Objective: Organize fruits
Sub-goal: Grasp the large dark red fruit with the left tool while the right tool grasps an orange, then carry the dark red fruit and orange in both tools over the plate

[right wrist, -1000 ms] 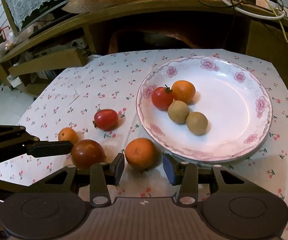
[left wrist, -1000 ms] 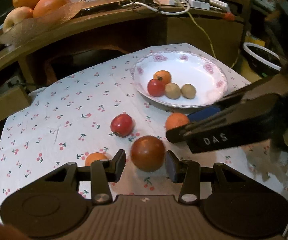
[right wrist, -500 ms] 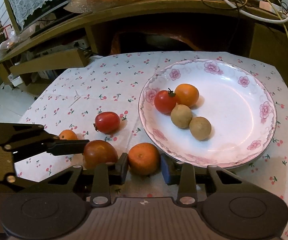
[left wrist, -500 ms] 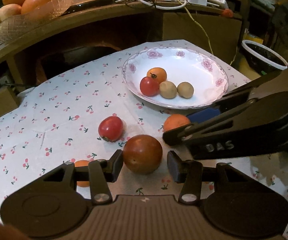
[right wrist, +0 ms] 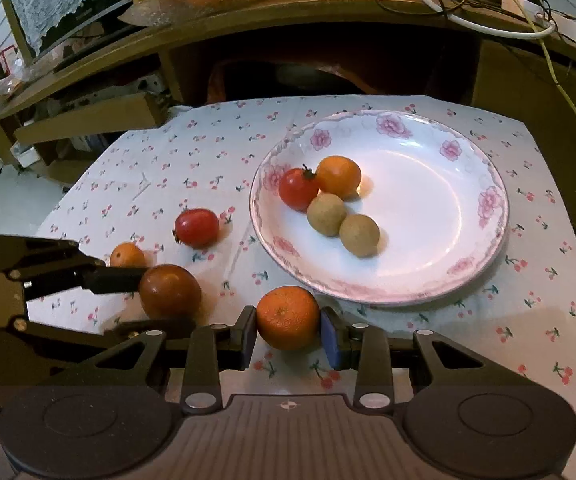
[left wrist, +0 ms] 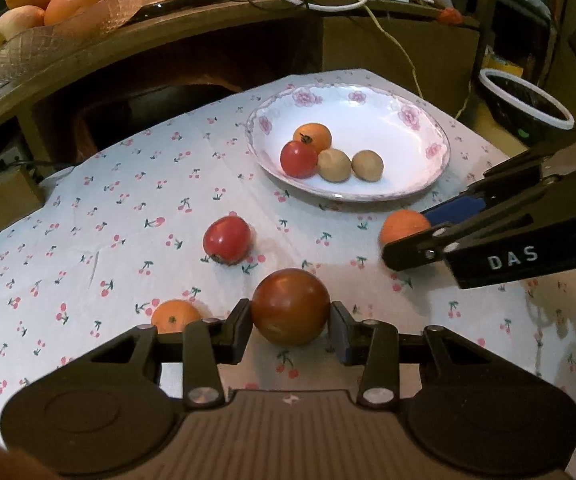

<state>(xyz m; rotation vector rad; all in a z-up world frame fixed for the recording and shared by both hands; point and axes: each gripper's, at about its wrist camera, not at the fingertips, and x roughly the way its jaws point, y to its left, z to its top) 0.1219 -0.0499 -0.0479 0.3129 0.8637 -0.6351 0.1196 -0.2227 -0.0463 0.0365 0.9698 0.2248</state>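
- The table [right wrist: 535, 320] wears a white cloth printed with cherries.
- The plate [right wrist: 483, 168] (white, pink flowers round the rim) sits on the far right part of the cloth. It holds a red tomato [right wrist: 297, 189], an orange [right wrist: 338, 176] touching it, and two tan fruits [right wrist: 326, 214] side by side.
- The left gripper [left wrist: 291, 322] has its pads against both sides of the dark tomato [left wrist: 290, 306], which rests on the cloth near the front edge.
- The right gripper [right wrist: 288, 334] pinches the mandarin [right wrist: 288, 317], just beside the plate's near rim and on the cloth.
- A loose red tomato [left wrist: 226, 239] lies on the cloth left of the plate, apart from both grippers.
- A small orange [left wrist: 175, 316] lies just beside the left gripper's left finger (whether it touches I cannot tell).
- On the shelf behind, a glass dish [left wrist: 20, 52] holds larger fruit.
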